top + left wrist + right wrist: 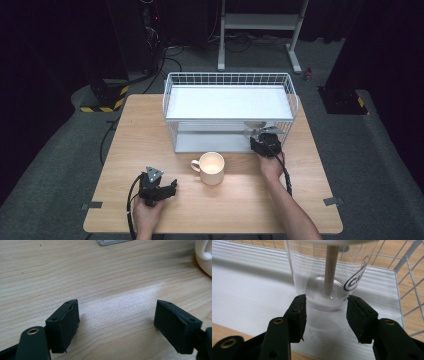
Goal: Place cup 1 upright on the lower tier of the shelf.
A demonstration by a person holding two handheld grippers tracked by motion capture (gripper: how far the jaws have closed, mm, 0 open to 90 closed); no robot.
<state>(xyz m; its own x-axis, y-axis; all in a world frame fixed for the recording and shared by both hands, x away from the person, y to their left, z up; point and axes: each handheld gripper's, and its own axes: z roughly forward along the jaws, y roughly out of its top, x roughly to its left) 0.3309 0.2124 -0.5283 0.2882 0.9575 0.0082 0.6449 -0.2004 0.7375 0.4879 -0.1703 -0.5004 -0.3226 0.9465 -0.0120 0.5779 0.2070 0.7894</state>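
Note:
A clear plastic cup (pixel 324 277) with dark print stands on the lower white shelf (pixel 249 290) of a white wire rack (pixel 230 80). A wooden stick (pixel 330 267) stands upright inside the cup. My right gripper (pixel 325 300) reaches into the rack's front right opening, and both its pads press on the base of the cup. In the high view that gripper (pixel 261 134) sits just under the rack's top shelf. My left gripper (pixel 172 186) rests low over the wooden table (pixel 150 130) at the front left. Its jaws stand apart with bare wood between them (pixel 116 315).
A cream mug (pixel 211 168) stands in front of the rack, its handle toward my left gripper; its edge (pixel 203 257) is at the far right of the left gripper view. Wire walls (pixel 409 277) close the rack's right side. Cables and a stand lie on the floor behind.

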